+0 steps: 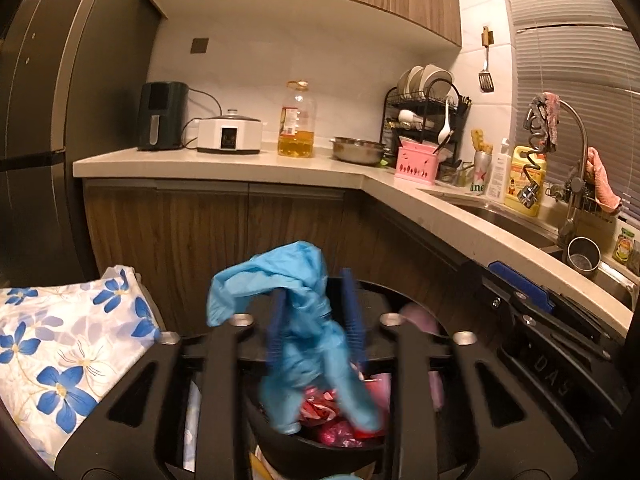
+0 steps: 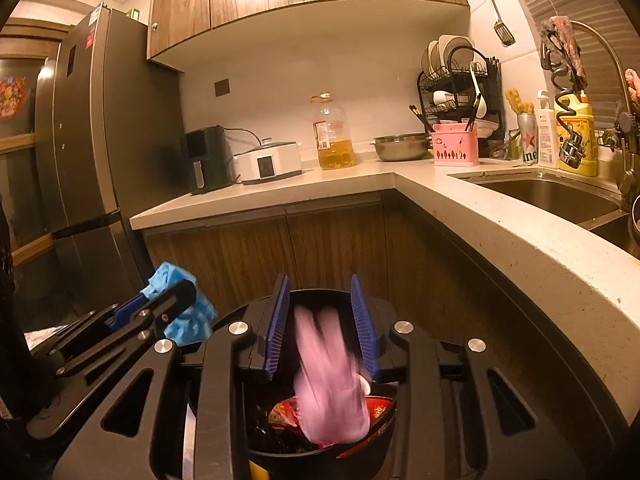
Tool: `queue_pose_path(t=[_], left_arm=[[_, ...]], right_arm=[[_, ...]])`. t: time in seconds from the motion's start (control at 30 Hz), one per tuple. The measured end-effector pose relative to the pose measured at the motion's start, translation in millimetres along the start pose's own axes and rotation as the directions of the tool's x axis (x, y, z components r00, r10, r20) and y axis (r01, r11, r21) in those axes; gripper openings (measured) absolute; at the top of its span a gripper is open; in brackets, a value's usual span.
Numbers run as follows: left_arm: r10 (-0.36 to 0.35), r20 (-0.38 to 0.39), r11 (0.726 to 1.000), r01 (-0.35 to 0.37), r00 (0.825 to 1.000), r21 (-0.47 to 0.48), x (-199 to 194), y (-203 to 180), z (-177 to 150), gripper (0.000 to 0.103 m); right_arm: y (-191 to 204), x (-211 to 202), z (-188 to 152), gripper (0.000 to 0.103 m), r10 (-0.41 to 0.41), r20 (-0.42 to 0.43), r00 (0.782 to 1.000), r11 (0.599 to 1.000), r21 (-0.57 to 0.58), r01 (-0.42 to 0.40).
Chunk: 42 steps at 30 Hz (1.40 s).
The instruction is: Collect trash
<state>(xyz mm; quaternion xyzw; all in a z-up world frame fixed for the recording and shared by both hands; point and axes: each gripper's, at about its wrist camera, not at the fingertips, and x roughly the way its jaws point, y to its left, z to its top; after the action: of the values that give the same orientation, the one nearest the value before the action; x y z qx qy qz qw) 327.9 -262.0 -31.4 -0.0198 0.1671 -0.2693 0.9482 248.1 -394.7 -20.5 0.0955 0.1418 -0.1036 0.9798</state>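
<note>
Spread jaws of the left gripper (image 1: 316,320) flank a blue glove (image 1: 308,344) over the bin (image 1: 320,450), while only the right wrist view shows the right gripper (image 2: 324,324), jaws parted, around a blurred pink glove (image 2: 332,380), bench (image 2: 440,184) at two o'clock.

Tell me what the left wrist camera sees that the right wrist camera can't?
Only the left wrist view shows the flowered cloth beside the bin and the steel cup in the sink.

Only the right wrist view shows the blurred pink glove between the right gripper jaws, and the colourful fridge sticker.

Both show the blue glove, the black trash bin with red wrappers, the oil bottle and the pink utensil holder.
</note>
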Motion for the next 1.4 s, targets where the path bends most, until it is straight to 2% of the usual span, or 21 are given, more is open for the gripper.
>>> queue_pose_path(t=[0.03,0.17,0.33,0.43,0.67,0.77,0.8,0.87,0.9,0.97,1.0,1.03,1.07,1.13,1.23,1.3,1.4], left_arm=[[-0.001,0.002,1.0,0.001,1.0,-0.006,0,1,-1,0.047],[-0.016,-0.004,1.0,0.016,1.0,-0.021,-1,5,-3,0.055],[-0.032,-0.007,0.999,0.032,0.999,-0.024,-5,9,-7,0.065],[-0.058,-0.009,0.997,0.057,0.998,-0.047,-8,14,-8,0.067],[-0.134,-0.019,0.989,0.132,0.991,-0.062,-8,16,-8,0.068],[-0.2,-0.035,0.977,0.196,0.979,-0.08,-4,14,-9,0.069],[-0.244,-0.05,0.967,0.24,0.968,-0.081,-1,12,-10,0.071],[-0.286,-0.102,0.958,0.28,0.953,-0.068,8,9,-16,0.082],[-0.277,-0.171,0.961,0.272,0.946,-0.051,18,6,-22,0.089],[-0.198,-0.298,0.979,0.205,0.934,-0.007,34,0,-34,0.091],[-0.17,-0.34,0.982,0.188,0.925,0.02,38,-3,-40,0.092],[-0.15,-0.352,0.983,0.177,0.924,0.044,39,-5,-42,0.092],[-0.127,-0.351,0.983,0.164,0.928,0.078,37,-7,-45,0.093],[-0.14,-0.348,0.98,0.181,0.927,0.088,31,-7,-46,0.096],[-0.182,-0.332,0.979,0.201,0.926,0.024,20,-1,-41,0.097],[-0.167,-0.309,0.984,0.18,0.936,0.012,10,3,-41,0.097],[-0.091,-0.251,0.994,0.102,0.964,0.032,-13,8,-43,0.097]], right_arm=[[-1,0,0,0.034,-0.003,-0.002,1.0,1.0,0.002,0.003],[-6,-3,-3,0.048,-0.013,-0.005,1.0,1.0,0.021,0.013],[-6,-8,-6,0.058,-0.029,-0.003,1.0,0.999,0.026,0.029],[-8,-11,-5,0.064,-0.043,0.001,0.999,0.999,0.032,0.043],[-19,-18,-4,0.065,-0.081,0.012,0.997,0.995,0.062,0.08],[-25,-20,-2,0.065,-0.095,0.019,0.995,0.993,0.075,0.093],[-26,-21,-2,0.065,-0.1,0.022,0.995,0.992,0.076,0.098],[-30,-23,0,0.065,-0.112,0.028,0.993,0.991,0.081,0.11],[-32,-23,0,0.065,-0.116,0.028,0.993,0.99,0.086,0.113],[-36,-22,0,0.065,-0.121,0.021,0.992,0.988,0.096,0.119],[-36,-22,0,0.065,-0.121,0.019,0.992,0.988,0.096,0.119],[-36,-22,0,0.065,-0.121,0.018,0.993,0.988,0.095,0.119],[-36,-22,0,0.065,-0.12,0.019,0.993,0.989,0.093,0.117],[-35,-22,-1,0.065,-0.115,0.019,0.993,0.99,0.089,0.113],[-33,-23,-2,0.066,-0.114,0.018,0.993,0.99,0.09,0.112],[-30,-25,-3,0.069,-0.113,0.013,0.993,0.99,0.086,0.112],[-21,-29,-6,0.074,-0.115,0.011,0.993,0.992,0.057,0.114]])
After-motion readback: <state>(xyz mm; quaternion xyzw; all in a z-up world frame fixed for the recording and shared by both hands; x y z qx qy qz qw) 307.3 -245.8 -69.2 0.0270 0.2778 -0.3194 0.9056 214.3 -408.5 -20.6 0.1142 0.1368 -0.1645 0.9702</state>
